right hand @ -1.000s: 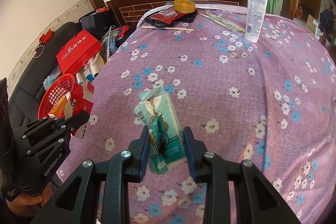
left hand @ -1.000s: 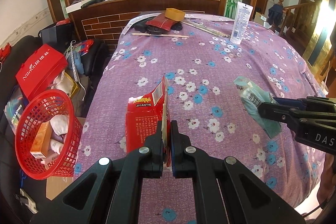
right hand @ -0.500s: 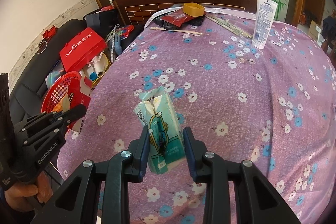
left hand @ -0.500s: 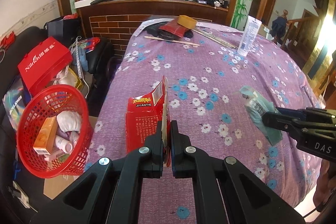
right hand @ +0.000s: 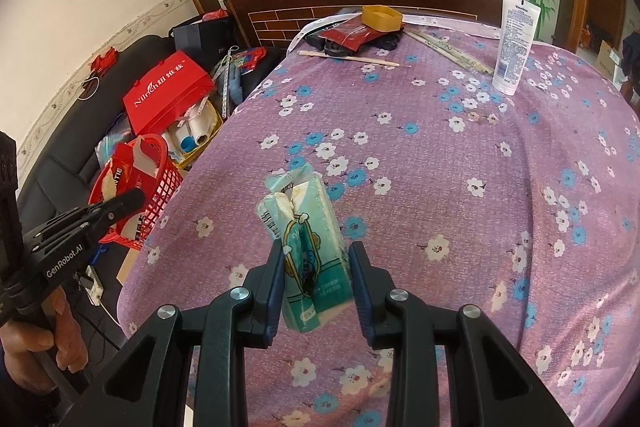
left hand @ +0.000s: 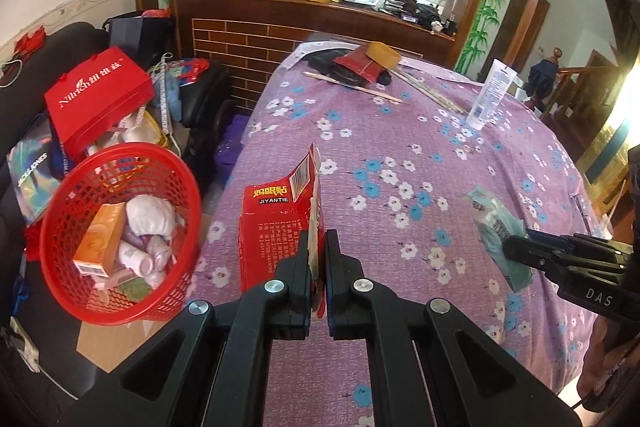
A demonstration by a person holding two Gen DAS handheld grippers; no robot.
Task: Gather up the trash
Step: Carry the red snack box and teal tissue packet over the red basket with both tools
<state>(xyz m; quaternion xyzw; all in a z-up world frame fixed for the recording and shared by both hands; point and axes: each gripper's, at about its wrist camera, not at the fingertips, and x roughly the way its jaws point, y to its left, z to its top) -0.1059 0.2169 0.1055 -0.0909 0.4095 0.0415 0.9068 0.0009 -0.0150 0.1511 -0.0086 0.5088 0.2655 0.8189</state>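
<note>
My left gripper [left hand: 318, 247] is shut on a torn red carton [left hand: 276, 227] and holds it above the table's left edge, just right of a red mesh basket [left hand: 76, 259] that holds several pieces of trash. My right gripper [right hand: 316, 255] is shut on a teal tissue pack [right hand: 308, 227] and holds it above the purple flowered tablecloth [right hand: 460, 155]. The tissue pack also shows in the left wrist view [left hand: 500, 235], and the carton and basket in the right wrist view [right hand: 132, 183].
A white lotion tube [right hand: 514, 47] stands at the far right of the table. A yellow tape roll [right hand: 380, 17], a red pouch [right hand: 348, 35] and chopsticks [right hand: 352, 59] lie at the far edge. A red box [left hand: 96, 99] and bags crowd the floor at left.
The left gripper with the carton has moved left toward the basket, which now looks closer. The right gripper still holds the tissue pack and has shifted a little left.
</note>
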